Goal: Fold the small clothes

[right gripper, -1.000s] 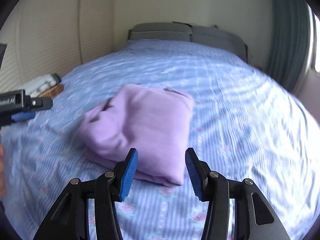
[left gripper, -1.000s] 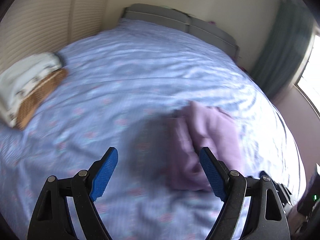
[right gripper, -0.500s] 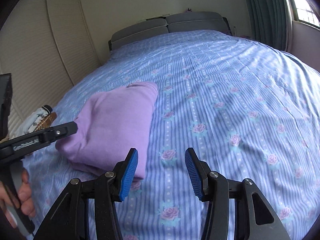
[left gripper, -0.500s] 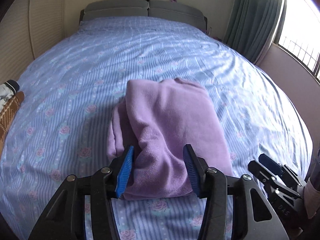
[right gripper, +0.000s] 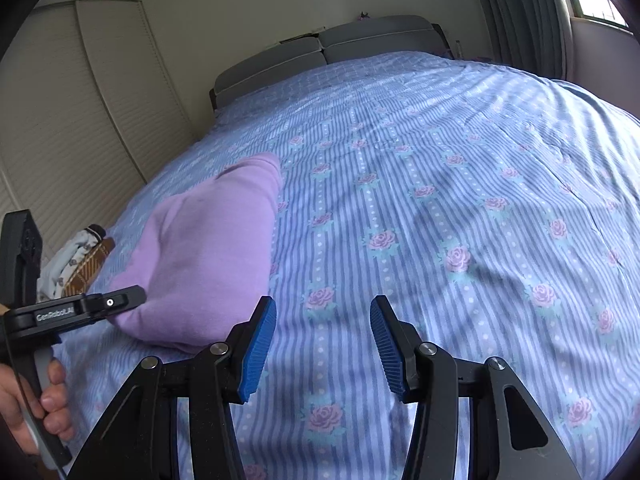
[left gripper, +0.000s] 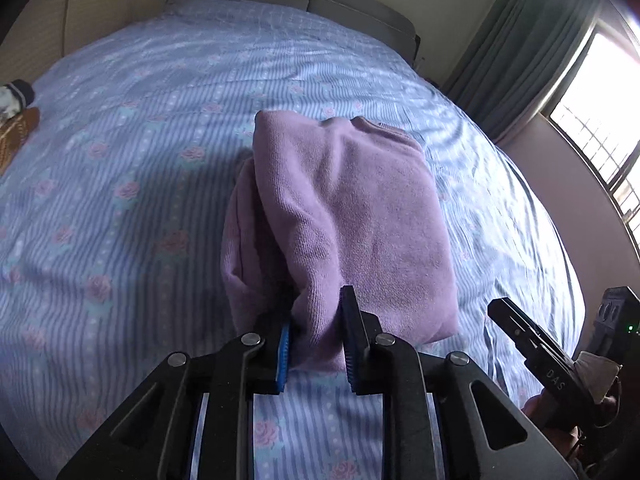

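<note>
Garment [left gripper: 352, 216]: lilac knit, folded into a thick bundle, lying on the bed near its near edge; layered fold edges showing on the left side, a collar-like ridge at the far end.
Left gripper [left gripper: 316, 344]: jaws closing, blue pads on either side of the garment's near fold, fabric bunched between them and pressed by both pads.
Right gripper [right gripper: 323, 336]: jaws partly apart, nothing between them, only sheet below; well right of the garment, not touching it.
Hand [right gripper: 28, 404]: seen at the left edge of the right wrist view, wrapped round the left gripper's handle; mostly cut off by the frame.
Writing: "GenRobot.AI" in white on the left gripper's body in the right wrist view; "DAS" on the right gripper's black arm in the left wrist view; rest of that marking too small to read.
Sheet [right gripper: 460, 200]: blue stripes with pink roses, wrinkled, covering the whole bed.
Basket [right gripper: 86, 268]: wicker, at the bed's left edge, holding pale patterned cloth; partly hidden behind the left gripper, print unreadable.
Headboard [right gripper: 332, 52]: grey, padded, two sections.
Curtain [left gripper: 516, 48]: grey-green, beside a bright window; glare washing out detail there.
Wall panels [right gripper: 80, 112]: cream, ribbed, left of the bed.
Green light [left gripper: 631, 327]: on a dark device at the right edge of the left wrist view; device mostly cut off.
</note>
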The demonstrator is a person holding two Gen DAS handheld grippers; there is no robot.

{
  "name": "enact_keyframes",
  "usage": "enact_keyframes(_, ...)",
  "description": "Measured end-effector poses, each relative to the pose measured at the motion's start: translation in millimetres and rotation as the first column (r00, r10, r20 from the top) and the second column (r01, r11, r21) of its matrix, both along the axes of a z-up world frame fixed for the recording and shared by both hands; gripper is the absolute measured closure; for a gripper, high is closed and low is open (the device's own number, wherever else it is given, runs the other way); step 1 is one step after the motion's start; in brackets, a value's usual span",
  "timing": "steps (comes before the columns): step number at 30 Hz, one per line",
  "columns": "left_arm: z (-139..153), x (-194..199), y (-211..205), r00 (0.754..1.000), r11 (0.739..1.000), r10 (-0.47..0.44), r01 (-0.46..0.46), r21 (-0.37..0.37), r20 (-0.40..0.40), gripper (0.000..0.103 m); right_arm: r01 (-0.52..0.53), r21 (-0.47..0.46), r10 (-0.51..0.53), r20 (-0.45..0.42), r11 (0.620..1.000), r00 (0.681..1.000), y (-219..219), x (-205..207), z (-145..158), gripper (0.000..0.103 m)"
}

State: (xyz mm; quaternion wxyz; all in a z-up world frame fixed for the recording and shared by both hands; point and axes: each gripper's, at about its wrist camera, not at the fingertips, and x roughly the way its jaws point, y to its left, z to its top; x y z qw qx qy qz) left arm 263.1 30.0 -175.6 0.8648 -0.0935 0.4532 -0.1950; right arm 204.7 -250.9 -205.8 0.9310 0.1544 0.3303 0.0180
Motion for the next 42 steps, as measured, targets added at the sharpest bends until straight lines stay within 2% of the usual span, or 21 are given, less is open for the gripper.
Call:
enact_keyframes(8, -6, -11, 11, 0.999, 0.997, 0.046, -0.046, -0.054, 0.002, 0.081, -0.092, -0.039, 0.093, 0.021, 0.995, 0.995, 21, -3, 1, 0.054)
enact_keyframes(12, -2, -17, 14, 0.999, 0.996, 0.035, -0.034, -0.081, 0.015, 0.08, -0.15, -0.05, 0.151, 0.013, 0.987, 0.989, 32, 0, -1, 0.054)
enact_keyframes(20, 17, -18, 15, 0.999, 0.999, -0.002, 0.004, -0.039, 0.05, 0.08, -0.153, -0.041, 0.152, -0.026, 0.987, 0.988, 34, 1, -18, 0.054)
enact_keyframes(21, 21, -15, 13, 0.998, 0.999, -0.021, 0.023, -0.025, 0.063, 0.078, -0.146, -0.036, 0.145, -0.023, 0.989, 0.989, 32, 1, -17, 0.054)
enact_keyframes(23, 26, -8, 9, 0.995, 0.998, -0.065, 0.065, 0.002, 0.079, 0.063, -0.133, -0.027, 0.132, -0.019, 0.991, 0.991, 29, 1, -15, 0.054)
enact_keyframes(26, 28, 8, -2, 0.984, 0.986, -0.166, 0.163, 0.041, 0.063, 0.057, -0.115, -0.019, 0.115, -0.013, 0.993, 0.993, 27, 1, -12, 0.054)
enact_keyframes(28, 29, 15, -10, 0.967, 0.966, -0.248, 0.242, 0.091, 0.06, 0.057, -0.107, -0.011, 0.107, -0.005, 0.994, 0.994, 27, 1, -7, 0.054)
enact_keyframes(30, 28, 20, -16, 0.936, 0.93, -0.35, 0.342, 0.133, 0.041, 0.057, -0.106, -0.008, 0.106, 0.014, 0.994, 0.994, 29, -1, 1, 0.054)
enact_keyframes(33, 19, 30, -19, 0.874, 0.867, -0.484, 0.484, 0.116, -0.036, 0.051, -0.102, -0.011, 0.102, 0.039, 0.995, 0.994, 34, -2, 12, 0.054)
enact_keyframes(36, 10, 40, -21, 0.827, 0.823, -0.558, 0.562, 0.079, -0.066, 0.049, -0.101, 0.0, 0.101, 0.042, 0.995, 0.994, 39, -1, 15, 0.054)
enact_keyframes(39, 6, 42, -28, 0.779, 0.775, -0.62, 0.627, 0.082, -0.095, 0.048, -0.101, -0.004, 0.101, 0.022, 0.995, 0.995, 44, 1, 11, 0.054)
enact_keyframes(41, 6, 33, -32, 0.744, 0.732, -0.659, 0.669, 0.133, -0.11, 0.047, -0.101, -0.003, 0.101, 0.009, 0.995, 0.995, 46, 2, 7, 0.054)
enact_keyframes(42, 5, 29, -31, 0.734, 0.718, -0.668, 0.678, 0.158, -0.122, 0.047, -0.101, -0.002, 0.101, 0.002, 0.995, 0.995, 46, 3, 6, 0.054)
